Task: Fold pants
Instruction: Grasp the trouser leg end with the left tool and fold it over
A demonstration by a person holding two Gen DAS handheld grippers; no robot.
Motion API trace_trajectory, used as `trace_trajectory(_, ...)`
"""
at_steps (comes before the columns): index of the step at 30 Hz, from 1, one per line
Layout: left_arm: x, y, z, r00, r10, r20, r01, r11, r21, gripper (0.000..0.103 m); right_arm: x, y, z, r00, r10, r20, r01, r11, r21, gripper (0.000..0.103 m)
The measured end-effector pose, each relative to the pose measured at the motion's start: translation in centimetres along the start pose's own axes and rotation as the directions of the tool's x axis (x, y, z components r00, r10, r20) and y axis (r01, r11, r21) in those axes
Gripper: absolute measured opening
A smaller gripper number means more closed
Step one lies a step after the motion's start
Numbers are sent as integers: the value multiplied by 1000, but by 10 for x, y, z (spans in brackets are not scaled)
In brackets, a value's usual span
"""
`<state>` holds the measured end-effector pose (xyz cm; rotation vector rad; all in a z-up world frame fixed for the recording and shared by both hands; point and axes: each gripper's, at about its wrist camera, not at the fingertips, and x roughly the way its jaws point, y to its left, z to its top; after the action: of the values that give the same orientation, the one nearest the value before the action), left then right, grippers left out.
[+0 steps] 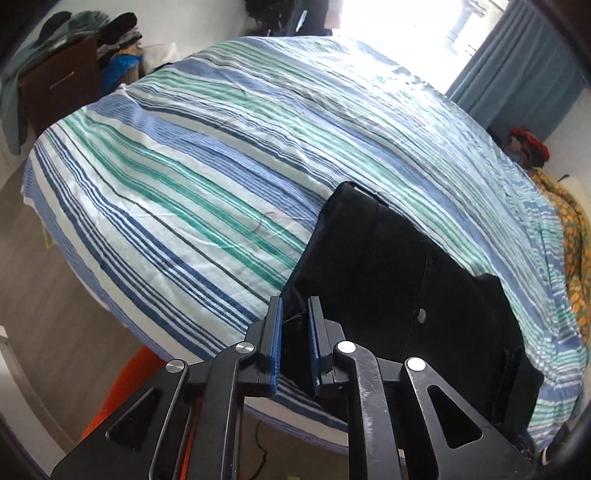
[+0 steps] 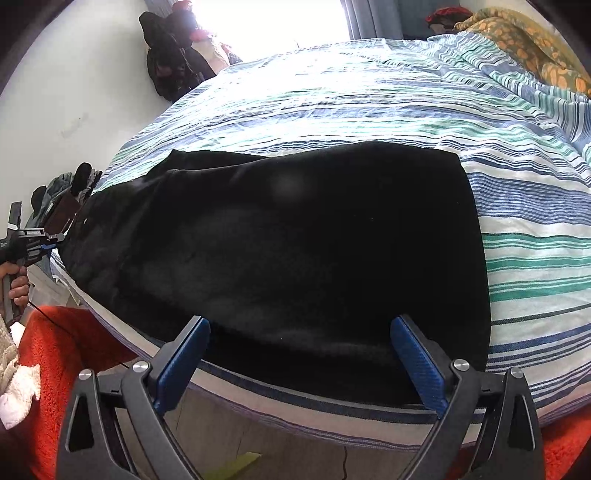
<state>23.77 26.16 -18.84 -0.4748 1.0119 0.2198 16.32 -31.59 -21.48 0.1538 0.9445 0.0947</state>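
Note:
Black pants [image 2: 295, 236] lie flat and partly folded on the striped bed [image 2: 535, 206], along its near edge. In the left wrist view the pants [image 1: 399, 273] run away to the right. My left gripper [image 1: 295, 306] has its blue pads nearly closed on a corner of the pants at the bed edge; it also shows far left in the right wrist view [image 2: 51, 242], pinching the fabric. My right gripper [image 2: 299, 328] is wide open, its fingers [image 2: 184, 362] straddling the near edge of the pants without touching.
The striped bed cover [image 1: 221, 155] stretches beyond the pants. An orange patterned blanket [image 2: 524, 40] lies at the far right. A brown cabinet with clothes [image 1: 59, 81] stands at left. An orange rug [image 2: 66, 354] covers the floor below. A bright window [image 1: 406, 22] is behind.

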Motion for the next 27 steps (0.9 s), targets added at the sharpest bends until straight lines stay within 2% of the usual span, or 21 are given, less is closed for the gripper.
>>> trace_trajectory(1,3,3,-1,1000,6,-8,-6,1000,-7,13,0,0,0,1000,1,0,-1,1000,2,98)
trace_trajectory(2,5,8,-2,1000,12,-11,-12,1000,-20,18,0,1,1,1000,3,1,-3,1000,5,98)
trace_trajectory(3,4,13,-5,1000,16,-9,-17,999,-41,28,0,0,1,1000,5,1,-5,1000,8,98)
trace_trajectory(4,-1,20,-10,1000,9,-3,-9,998,-70,31,0,0,1,1000,6,2,-6,1000,10,98)
trace_trajectory(5,-5,27,-13,1000,3,6,-2,994,-107,43,0,0,1,1000,7,3,-7,1000,10,98)
trace_trajectory(6,-11,34,-16,1000,-8,22,11,989,-147,47,0,0,0,1000,7,3,-7,1000,9,98)
trace_trajectory(9,-22,49,-28,995,-86,59,97,968,-229,45,1,1,0,1000,2,0,-2,1000,1,98)
trace_trajectory(11,-17,51,-33,988,-152,37,157,958,-240,34,1,1,0,1000,-2,-2,2,1000,-3,98)
trace_trajectory(12,-13,50,-34,985,-169,22,170,956,-241,33,2,1,1,1000,-3,-2,3,1000,-2,98)
trace_trajectory(19,8,45,-33,981,-194,26,194,945,-264,34,2,0,1,1000,2,0,-2,1000,5,98)
trace_trajectory(23,24,48,-37,974,-225,13,220,936,-275,47,2,1,0,1000,-2,0,2,1000,-4,98)
trace_trajectory(25,29,49,-39,973,-230,9,223,934,-278,47,2,1,0,1000,-2,0,2,1000,-3,98)
trace_trajectory(27,29,46,-38,974,-225,16,221,939,-265,39,2,2,1,1000,-3,0,3,1000,-1,98)
